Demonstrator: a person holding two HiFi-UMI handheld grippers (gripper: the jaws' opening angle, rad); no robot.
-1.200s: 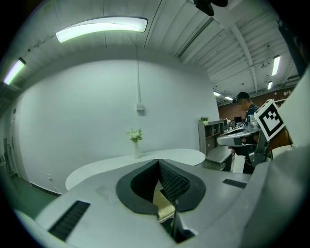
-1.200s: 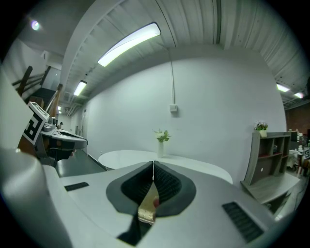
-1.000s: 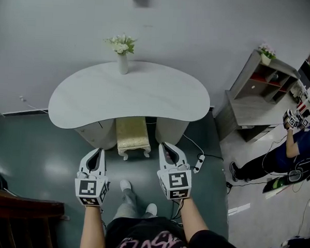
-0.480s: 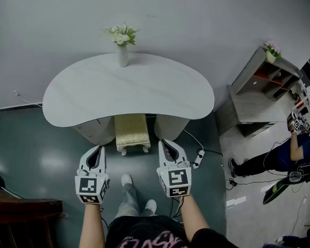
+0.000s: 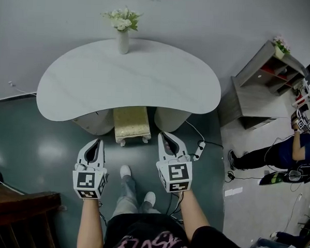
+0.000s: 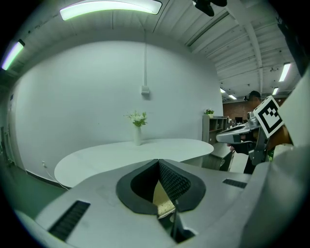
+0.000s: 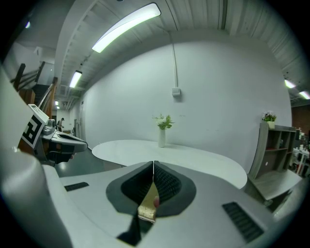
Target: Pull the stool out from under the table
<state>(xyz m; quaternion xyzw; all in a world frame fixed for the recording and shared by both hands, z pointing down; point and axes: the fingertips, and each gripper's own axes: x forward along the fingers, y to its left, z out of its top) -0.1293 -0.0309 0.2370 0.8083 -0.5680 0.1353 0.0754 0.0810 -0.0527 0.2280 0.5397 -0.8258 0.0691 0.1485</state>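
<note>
Head view: high, steeply down, table (image 5: 131,83) top whole, left tongs (image 5: 96,142) and right tongs (image 5: 168,135) before its near edge. Gripper views: low, near level, each over own tongs toward table. Shared by all: table top, vase (image 5: 122,41).

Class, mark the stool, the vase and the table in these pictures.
stool (image 5: 131,124), head view, on its gold seat.
vase (image 5: 123,43), head view, on its white body.
table (image 5: 157,82), head view, on the bare top.

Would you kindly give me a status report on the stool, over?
Left tool, right tool: both shut, empty. Stool partly tucked under table, untouched. Behind it, only the person's shoes on the floor.
</note>
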